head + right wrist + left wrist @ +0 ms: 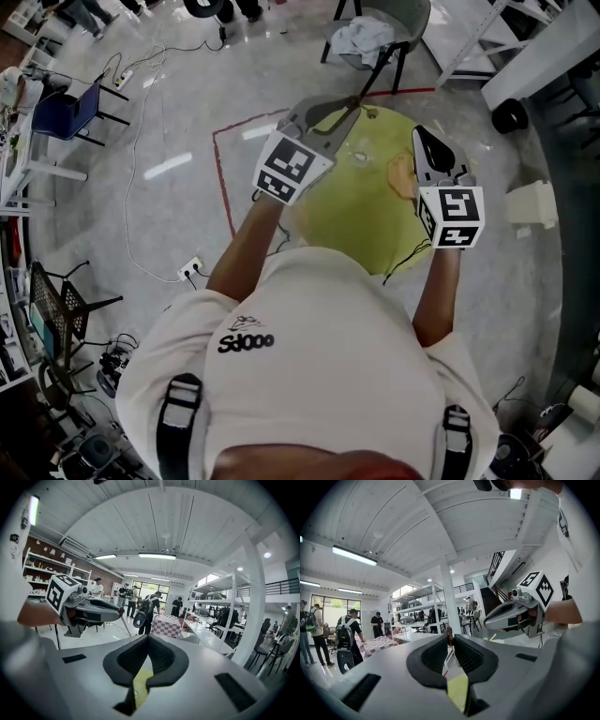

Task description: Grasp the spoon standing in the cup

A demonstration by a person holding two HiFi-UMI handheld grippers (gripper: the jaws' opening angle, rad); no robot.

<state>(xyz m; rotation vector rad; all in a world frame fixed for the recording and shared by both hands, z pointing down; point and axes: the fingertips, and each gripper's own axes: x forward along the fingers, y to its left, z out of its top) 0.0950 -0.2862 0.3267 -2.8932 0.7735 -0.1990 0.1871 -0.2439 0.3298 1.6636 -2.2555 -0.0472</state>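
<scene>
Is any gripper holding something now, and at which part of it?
The left gripper is shut on the spoon, pinching its thin handle near the upper end; the rest hangs below the jaws. The right gripper is shut on nothing.

Your left gripper (pixel 449 642) and right gripper (pixel 147 638) both have smooth, matt grey plastic shells. Their pads (pixel 436 656) are black, ribbed and dull, like rubber. The spoon (pixel 449 637) pinched between the left pads is thin and brownish at its end, too slim to tell its material. The table (pixel 361 216) has a matt yellow-green top. The floor (pixel 178 202) is grey, polished and glossy, with bright reflections. Your shirt (pixel 319 356) is plain white cloth.
</scene>
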